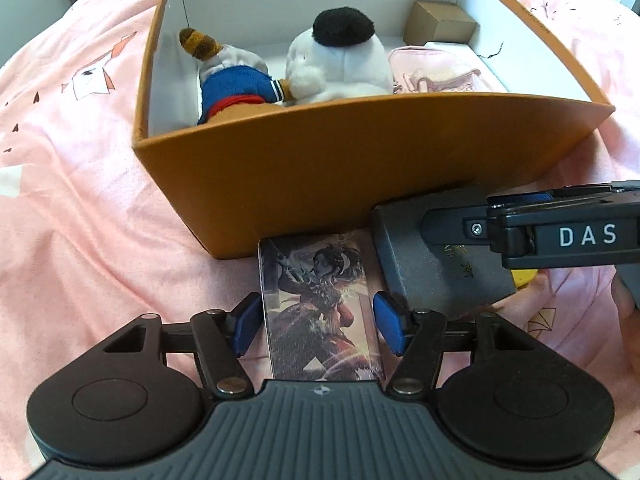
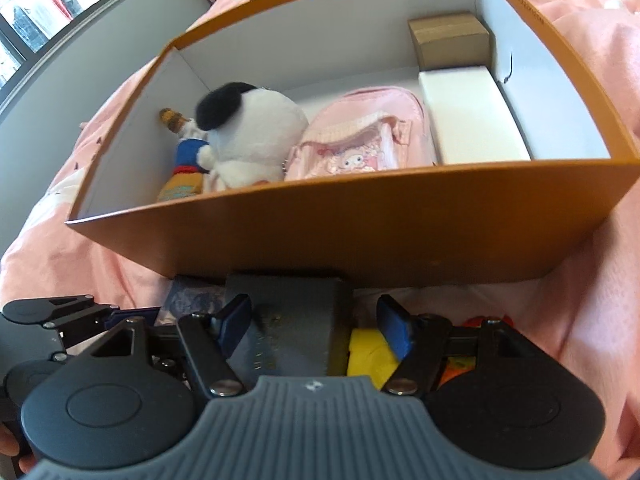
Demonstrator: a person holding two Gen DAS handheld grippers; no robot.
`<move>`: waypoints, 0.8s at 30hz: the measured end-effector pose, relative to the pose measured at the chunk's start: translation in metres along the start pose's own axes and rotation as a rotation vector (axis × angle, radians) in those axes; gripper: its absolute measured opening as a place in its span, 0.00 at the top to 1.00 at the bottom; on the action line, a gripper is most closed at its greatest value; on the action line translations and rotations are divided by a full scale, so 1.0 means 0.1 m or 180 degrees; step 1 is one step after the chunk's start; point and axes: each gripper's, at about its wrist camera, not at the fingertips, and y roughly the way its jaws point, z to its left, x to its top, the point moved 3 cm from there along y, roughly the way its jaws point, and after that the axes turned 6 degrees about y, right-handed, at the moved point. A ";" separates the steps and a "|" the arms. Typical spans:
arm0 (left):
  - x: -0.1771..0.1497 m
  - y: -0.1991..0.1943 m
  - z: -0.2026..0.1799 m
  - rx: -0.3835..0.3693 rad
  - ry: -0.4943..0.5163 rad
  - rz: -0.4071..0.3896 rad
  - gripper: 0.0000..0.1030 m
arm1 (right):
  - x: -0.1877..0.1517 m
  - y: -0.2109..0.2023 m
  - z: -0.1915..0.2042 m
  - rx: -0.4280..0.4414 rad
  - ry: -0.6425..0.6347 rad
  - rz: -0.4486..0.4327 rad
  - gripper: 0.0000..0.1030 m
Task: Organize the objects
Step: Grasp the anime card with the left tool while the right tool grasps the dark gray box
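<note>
Orange cardboard box, white inside, open-topped, on a pink patterned bedspread.

Inside the box, along the left wall: a brown plush toy in a blue and red top, lying down, striped tail up. Just beside it, touching: a white plush with a black round patch on top. Right of that: a pink mini backpack with a cartoon rabbit on its front pocket. Against the right wall: a white rectangular box, and in the far right corner a small brown carton.

Outside the box, on the bedspread, against the near wall: an illustrated card box, glossy, long and narrow, printed with a dark-haired warrior figure in red and brown tones, its far end touching the orange wall. Directly right of it, edge to edge: a dark grey box, matte, with faint gold lettering on top. Near that grey box's right corner: something yellow, partly hidden; also a bit of orange, unclear.

Left gripper: blue pads apart, straddling the illustrated card box near its middle, the left pad at its edge, the right showing a narrow gap; not clamped.

Right gripper: pads apart, set over the dark grey box, left pad over its top face, right pad beyond its right edge over the yellow item; nothing clamped.
</note>
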 end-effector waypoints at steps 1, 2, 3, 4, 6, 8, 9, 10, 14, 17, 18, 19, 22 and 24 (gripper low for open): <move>0.00 0.01 0.01 -0.0004 -0.0011 0.0008 0.32 | 0.01 0.02 -0.01 0.0013 0.0002 0.0010 0.27; 0.00 0.02 0.03 -0.0012 -0.0023 0.0015 0.32 | 0.02 0.04 -0.01 0.0022 -0.0007 0.0015 0.26; -0.01 0.02 0.04 -0.0016 -0.0035 0.0018 0.32 | 0.03 0.06 0.00 0.0021 -0.0036 0.0020 0.26; -0.01 0.02 0.06 -0.0023 -0.0045 0.0022 0.32 | 0.04 0.08 0.01 0.0023 -0.0076 0.0030 0.25; -0.02 0.02 0.09 -0.0040 -0.0063 0.0023 0.32 | 0.06 0.14 0.03 0.0053 -0.0139 0.0068 0.23; -0.04 0.00 0.13 -0.0068 -0.0099 0.0018 0.32 | 0.07 0.20 0.04 0.0082 -0.0174 0.0132 0.22; -0.06 -0.01 0.15 -0.0085 -0.0129 0.0016 0.32 | 0.07 0.22 0.05 0.0091 -0.0189 0.0144 0.22; -0.07 -0.03 0.17 -0.0099 -0.0157 0.0013 0.32 | 0.06 0.22 0.06 0.0100 -0.0209 0.0153 0.23; -0.14 -0.15 0.27 -0.0079 -0.0249 0.0003 0.33 | 0.05 0.14 0.13 0.0149 -0.0266 0.0113 0.39; -0.21 -0.21 0.37 -0.0103 -0.0361 -0.0009 0.33 | 0.04 0.06 0.12 0.0155 -0.0162 0.0090 0.47; -0.23 -0.22 0.40 -0.0123 -0.0402 -0.0014 0.33 | 0.04 0.02 0.10 0.0174 -0.0091 0.0086 0.50; -0.25 -0.23 0.43 -0.0140 -0.0431 -0.0017 0.33 | 0.04 0.00 0.09 0.0207 -0.0026 0.0078 0.54; -0.28 -0.26 0.47 -0.0139 -0.0452 -0.0029 0.33 | 0.05 -0.10 0.06 0.0355 0.0139 0.0060 0.59; -0.29 -0.26 0.49 -0.0141 -0.0487 -0.0031 0.33 | 0.02 -0.16 0.09 0.0447 0.0193 0.0064 0.59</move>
